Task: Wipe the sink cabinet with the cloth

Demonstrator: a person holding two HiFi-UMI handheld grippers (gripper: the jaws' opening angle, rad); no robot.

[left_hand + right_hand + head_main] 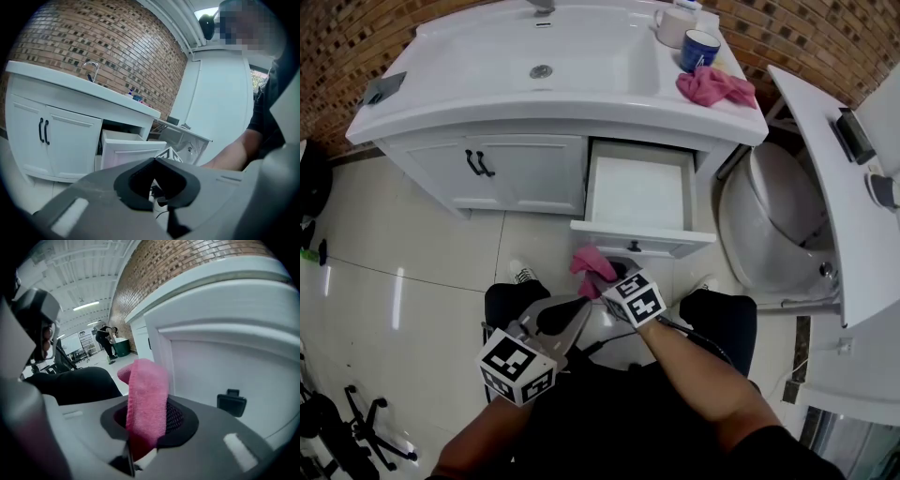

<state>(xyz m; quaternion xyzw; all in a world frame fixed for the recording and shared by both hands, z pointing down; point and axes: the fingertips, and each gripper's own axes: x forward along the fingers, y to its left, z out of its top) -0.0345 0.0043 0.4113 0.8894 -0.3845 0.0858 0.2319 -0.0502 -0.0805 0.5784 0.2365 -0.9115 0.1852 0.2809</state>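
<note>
Head view: both forearms rise from the bottom edge toward the centre. The right gripper point(607, 281) holds a pink cloth point(591, 265) just below the open drawer point(639, 192) of the sink cabinet point(525, 173). The left gripper point(567, 317) sits beside it, lower left. A second cloth point(715, 87) lies on the sink surface, upper right

Left gripper view: its fingers point(187, 180) are closed together with nothing between them, aimed at the cabinet at left

Right gripper view: the fingers point(180, 420) are clamped on the cloth point(147, 394), which stands upright at centre, near the drawer front with its black handle point(231, 402) at right
</note>
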